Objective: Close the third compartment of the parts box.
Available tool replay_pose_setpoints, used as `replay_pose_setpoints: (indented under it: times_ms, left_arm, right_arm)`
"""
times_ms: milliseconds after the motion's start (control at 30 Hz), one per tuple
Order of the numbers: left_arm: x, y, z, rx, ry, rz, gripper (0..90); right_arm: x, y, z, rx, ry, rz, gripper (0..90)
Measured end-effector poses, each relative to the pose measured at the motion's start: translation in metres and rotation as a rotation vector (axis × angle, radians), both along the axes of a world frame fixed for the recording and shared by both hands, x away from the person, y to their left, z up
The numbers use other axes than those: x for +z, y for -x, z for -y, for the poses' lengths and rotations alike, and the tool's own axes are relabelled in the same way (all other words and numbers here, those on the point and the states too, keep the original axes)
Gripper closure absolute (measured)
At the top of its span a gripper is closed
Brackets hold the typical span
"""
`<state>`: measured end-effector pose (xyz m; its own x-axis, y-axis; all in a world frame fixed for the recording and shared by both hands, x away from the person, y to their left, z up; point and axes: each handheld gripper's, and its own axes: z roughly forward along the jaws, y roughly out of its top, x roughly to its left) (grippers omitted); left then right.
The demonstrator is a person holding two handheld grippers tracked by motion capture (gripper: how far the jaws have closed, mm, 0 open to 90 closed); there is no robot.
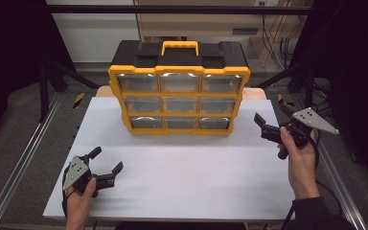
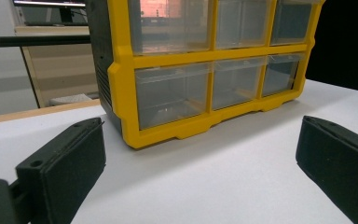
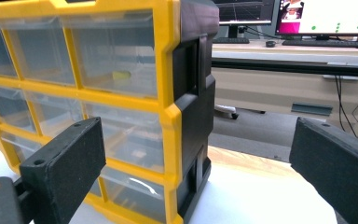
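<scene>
High view: 9 drawers (image 1: 179,101), 2 grippers (image 1: 106,166).

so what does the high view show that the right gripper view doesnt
High view alone: the organizer's yellow handle, all nine drawers, both hands, the left gripper open on the table's near left. Right gripper view alone: a small yellow item in one drawer, the organizer's black side wall, monitors behind. Both: the organizer and the open right gripper.
</scene>
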<state>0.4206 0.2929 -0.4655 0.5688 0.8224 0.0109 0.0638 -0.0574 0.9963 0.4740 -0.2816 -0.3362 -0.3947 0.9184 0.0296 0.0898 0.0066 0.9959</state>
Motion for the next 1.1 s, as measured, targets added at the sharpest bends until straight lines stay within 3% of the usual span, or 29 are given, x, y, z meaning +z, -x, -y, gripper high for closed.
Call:
replay_pose_setpoints:
  times_ms: [667,1100]
  left_arm:
    - [0.000,0.000,0.000,-0.002,0.004,0.003,0.8]
    - [0.000,0.000,0.000,0.002,0.001,0.004,0.8]
  right_arm:
    - [-0.036,0.019,0.004,-0.002,-0.007,-0.025,3.4]
    - [-0.056,0.031,0.010,-0.044,0.016,-0.043,3.9]
